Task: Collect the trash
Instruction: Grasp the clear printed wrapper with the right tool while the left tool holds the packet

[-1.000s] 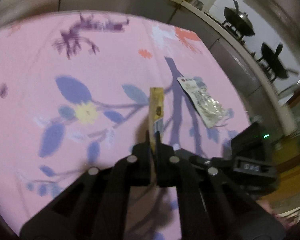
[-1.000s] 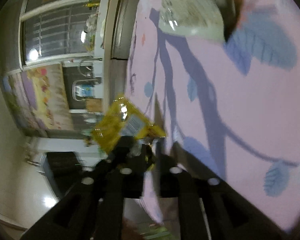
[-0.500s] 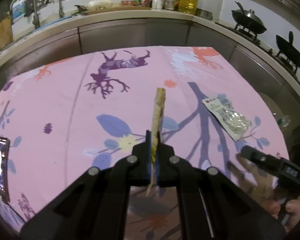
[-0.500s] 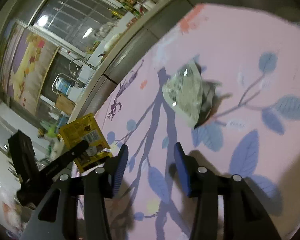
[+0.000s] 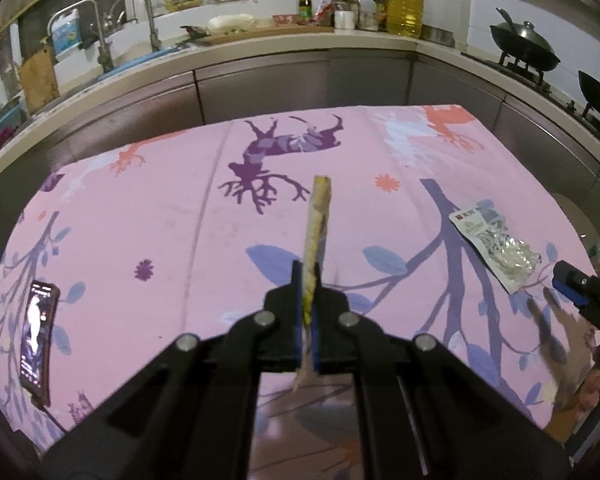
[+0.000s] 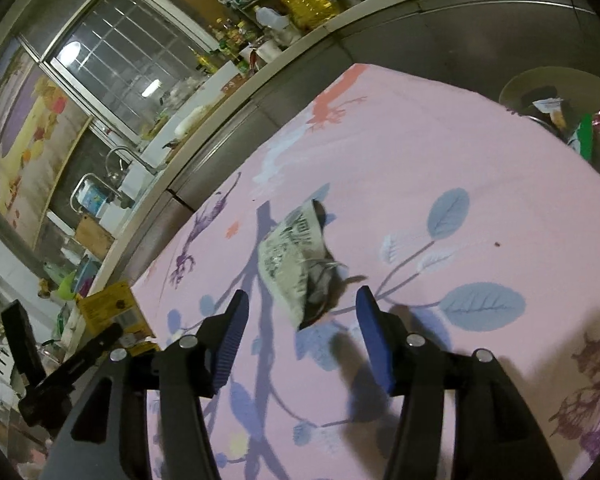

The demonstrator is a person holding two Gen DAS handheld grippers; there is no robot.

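Note:
My left gripper (image 5: 310,280) is shut on a flat yellow wrapper (image 5: 319,220), which stands edge-on above the pink flowered tablecloth (image 5: 160,220). The right wrist view shows that yellow wrapper (image 6: 112,312) at the far left. A crumpled silver wrapper (image 5: 496,240) lies on the cloth at the right. My right gripper (image 6: 300,312) hovers just before this silver wrapper (image 6: 292,252) and its jaws are opening. The wrapper's near corner sits in the gap and the blue pads (image 6: 230,332) do not touch it. The right gripper (image 5: 580,292) also shows at the left wrist view's right edge.
A lit phone (image 5: 38,332) lies near the cloth's left edge. Past the table's far right corner stands a pale bin (image 6: 516,88) holding several wrappers. A kitchen counter (image 5: 260,44) with a sink, bottles and woks runs behind the table.
The right gripper's jaws have opened wide, and it has swung round and up to face the silver wrapper. The left gripper has lifted and tilted up, still shut on the yellow wrapper.

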